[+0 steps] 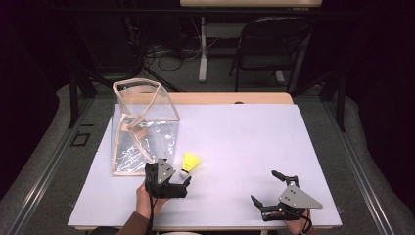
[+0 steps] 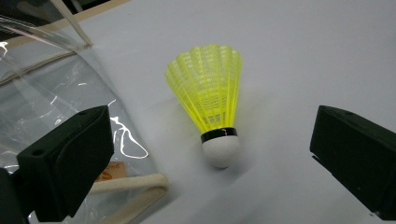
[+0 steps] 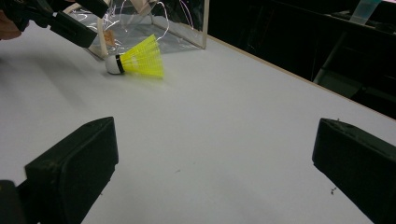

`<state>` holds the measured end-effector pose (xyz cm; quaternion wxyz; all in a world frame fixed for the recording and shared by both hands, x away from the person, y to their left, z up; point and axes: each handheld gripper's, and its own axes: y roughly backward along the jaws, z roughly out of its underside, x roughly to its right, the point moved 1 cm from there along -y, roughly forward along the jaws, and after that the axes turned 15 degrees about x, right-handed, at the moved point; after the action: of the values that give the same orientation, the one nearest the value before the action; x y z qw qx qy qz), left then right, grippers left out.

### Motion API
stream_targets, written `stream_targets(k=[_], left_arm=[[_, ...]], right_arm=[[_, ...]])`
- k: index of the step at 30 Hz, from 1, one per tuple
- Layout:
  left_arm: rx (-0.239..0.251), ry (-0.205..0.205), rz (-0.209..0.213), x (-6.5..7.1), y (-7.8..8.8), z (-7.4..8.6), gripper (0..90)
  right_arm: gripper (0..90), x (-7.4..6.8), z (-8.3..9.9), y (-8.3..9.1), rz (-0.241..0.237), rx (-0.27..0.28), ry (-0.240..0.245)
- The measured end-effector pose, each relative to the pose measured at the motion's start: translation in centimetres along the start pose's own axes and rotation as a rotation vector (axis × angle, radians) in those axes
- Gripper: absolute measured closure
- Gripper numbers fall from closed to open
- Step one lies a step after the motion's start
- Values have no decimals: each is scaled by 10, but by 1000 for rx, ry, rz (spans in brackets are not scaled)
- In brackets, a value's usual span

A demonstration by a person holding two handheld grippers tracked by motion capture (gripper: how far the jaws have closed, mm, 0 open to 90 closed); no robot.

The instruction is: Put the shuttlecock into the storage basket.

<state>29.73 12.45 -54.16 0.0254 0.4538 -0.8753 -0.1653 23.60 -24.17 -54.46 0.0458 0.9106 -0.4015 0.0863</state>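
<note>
Black and two-jawed, the left gripper [image 1: 172, 180] is held low over the pale lilac tabletop [image 1: 254, 147] close to its near edge, left of the middle, with a hand [image 1: 145, 199] and a brown sleeve seen behind it. Its jaws are spread wide with nothing between them, and they are pointed away from the near edge. The right gripper [image 1: 268, 187], black with a grey three-cornered plate on top, is held near the near right corner; its jaws are likewise spread wide and empty, over bare tabletop.

Just beyond the left gripper's jaw tips, a yellow plastic shuttlecock with a white rounded cork and a black band [image 2: 212, 105] is seen lying on its side on the tabletop. Its cork is turned toward the near edge and its skirt is fanned toward the far edge. It is apart from both jaws, and in the left gripper view it is seen framed between them, somewhat farther off.

Just left of the shuttlecock, a clear plastic bag with cream fabric trim [image 1: 142, 127] is stood open toward the far left corner. Its near lower edge is close beside the shuttlecock, though whether they touch cannot be told.
</note>
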Motion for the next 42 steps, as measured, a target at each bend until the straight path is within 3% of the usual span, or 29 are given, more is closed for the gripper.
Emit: stream_targets(k=[11,16,22,33,42], left_arm=[[-35,-3,32,6,-13,-2,17],[-48,-11,39,8,-19,-2,131],[-100,0,29,9,-27,1,242],[-178,75,4,7,-38,9,383],[-180,104,-15,8,-39,12,498]], right_arm=[[0,0,0,0,0,-5,1],[0,-1,1,-1,-1,-10,-4],[0,-1,1,-1,-2,-13,0],[2,-1,1,-2,-4,-17,1],[4,-1,1,-2,-6,-21,4]])
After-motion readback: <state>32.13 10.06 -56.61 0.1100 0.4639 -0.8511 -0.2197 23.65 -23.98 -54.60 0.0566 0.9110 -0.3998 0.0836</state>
